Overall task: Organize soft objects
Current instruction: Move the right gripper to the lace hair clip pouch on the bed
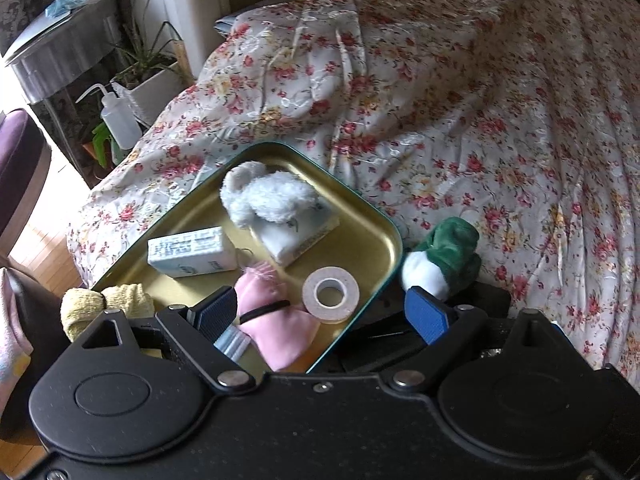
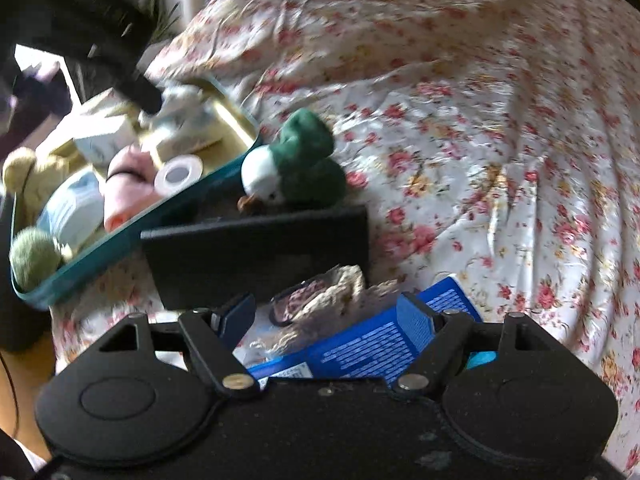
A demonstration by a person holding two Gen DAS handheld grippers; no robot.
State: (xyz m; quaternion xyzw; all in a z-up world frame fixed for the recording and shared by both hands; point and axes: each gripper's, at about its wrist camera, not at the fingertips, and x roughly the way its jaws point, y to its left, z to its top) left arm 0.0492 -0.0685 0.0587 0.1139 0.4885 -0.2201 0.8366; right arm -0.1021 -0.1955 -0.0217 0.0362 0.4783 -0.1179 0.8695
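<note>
My left gripper point(image 1: 320, 314) stands open over the near end of a gold tin tray point(image 1: 364, 240). A pink soft pouch point(image 1: 280, 328) with a black band and a tape roll point(image 1: 329, 294) lie in the tray, below the gap between the jaws. Further in lie a white plush point(image 1: 268, 196) and a tissue pack point(image 1: 192, 252). A green and white plush duck point(image 1: 444, 256) lies just outside the tray. My right gripper point(image 2: 326, 320) is open above a beige knitted piece point(image 2: 328, 292) and a blue box point(image 2: 368, 344). The duck point(image 2: 296, 160) rests behind a black box point(image 2: 256, 248).
The floral bedcover point(image 1: 480, 100) spreads to the right and far side. A yellow cloth point(image 1: 108, 304) hangs at the tray's near left rim. Beyond the bed's left edge stand a squirt bottle point(image 1: 118, 120), a potted plant point(image 1: 152, 80) and a round metal table point(image 1: 60, 52).
</note>
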